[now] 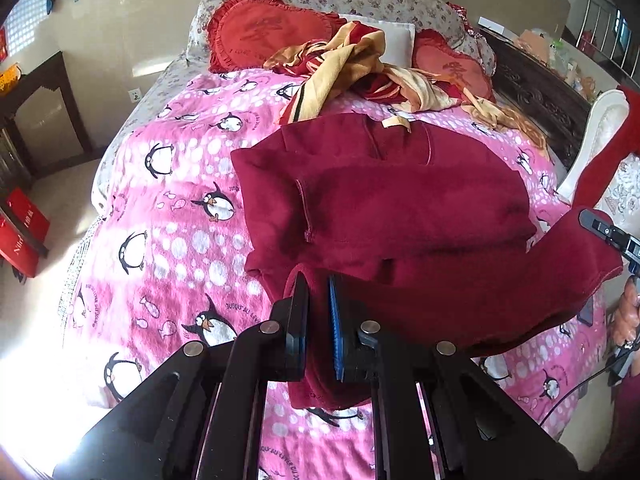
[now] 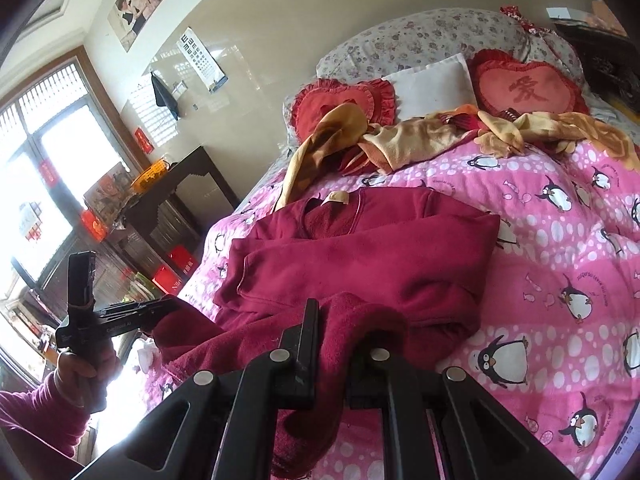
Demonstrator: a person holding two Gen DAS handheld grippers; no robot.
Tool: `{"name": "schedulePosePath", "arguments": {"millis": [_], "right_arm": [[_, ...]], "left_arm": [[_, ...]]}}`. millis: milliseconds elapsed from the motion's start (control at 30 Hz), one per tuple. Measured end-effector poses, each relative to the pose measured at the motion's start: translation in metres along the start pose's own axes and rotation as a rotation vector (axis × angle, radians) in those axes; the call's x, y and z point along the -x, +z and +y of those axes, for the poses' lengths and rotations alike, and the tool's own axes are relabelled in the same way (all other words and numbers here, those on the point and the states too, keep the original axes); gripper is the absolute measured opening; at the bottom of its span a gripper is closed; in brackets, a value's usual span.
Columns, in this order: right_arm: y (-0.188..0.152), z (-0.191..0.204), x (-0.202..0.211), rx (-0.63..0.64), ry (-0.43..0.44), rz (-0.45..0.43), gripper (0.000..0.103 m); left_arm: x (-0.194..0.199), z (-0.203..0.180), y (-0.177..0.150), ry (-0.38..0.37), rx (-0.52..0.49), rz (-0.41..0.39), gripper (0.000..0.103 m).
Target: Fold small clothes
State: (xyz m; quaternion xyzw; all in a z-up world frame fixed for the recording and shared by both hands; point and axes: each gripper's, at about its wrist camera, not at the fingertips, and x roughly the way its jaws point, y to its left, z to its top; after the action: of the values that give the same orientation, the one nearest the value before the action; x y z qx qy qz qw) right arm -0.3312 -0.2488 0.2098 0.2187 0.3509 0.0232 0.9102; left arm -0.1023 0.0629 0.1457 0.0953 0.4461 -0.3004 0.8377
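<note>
A dark red fleece top (image 1: 400,196) lies on the pink penguin blanket (image 1: 168,240), collar and tan label away from me, both sleeves folded across its body. My left gripper (image 1: 318,292) is shut on the near left corner of its bottom hem, lifted off the bed. My right gripper (image 2: 340,312) is shut on the near right corner of the hem of the top (image 2: 360,256), which drapes over its right finger. The hem stretches between the two grippers. The right gripper also shows at the right edge of the left wrist view (image 1: 608,232), and the left gripper in the right wrist view (image 2: 160,308).
A crumpled yellow and red cloth (image 1: 360,68) lies beyond the top, in front of red heart pillows (image 1: 256,32) and a white pillow (image 2: 432,84). A dark wooden cabinet (image 2: 176,204) stands left of the bed and a carved dark headboard (image 1: 536,92) to the right.
</note>
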Motion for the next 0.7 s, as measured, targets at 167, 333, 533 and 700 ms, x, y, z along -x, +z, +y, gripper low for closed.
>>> {"name": "schedulePosePath", "arguments": {"millis": [167,333,533,700], "right_arm": [[0.016,-0.008,-0.010,-0.007,-0.026,-0.009,0.008],[0.041,-0.020,-0.033,-0.027,-0.070,-0.012,0.008],[0.074,-0.050,-0.084,-0.106,-0.119,0.026,0.008],[0.091,-0.086,-0.134,-0.199,-0.127,0.133,0.009]], "left_arm": [[-0.012,0.005,0.019,0.013,0.011,-0.014,0.008],[-0.038,0.010,0.054,0.031,0.042,-0.036,0.008],[-0.088,0.018,0.093,0.064,0.090,-0.011,0.008],[-0.122,0.040,0.115,-0.023,0.186,0.020,0.009]]}}
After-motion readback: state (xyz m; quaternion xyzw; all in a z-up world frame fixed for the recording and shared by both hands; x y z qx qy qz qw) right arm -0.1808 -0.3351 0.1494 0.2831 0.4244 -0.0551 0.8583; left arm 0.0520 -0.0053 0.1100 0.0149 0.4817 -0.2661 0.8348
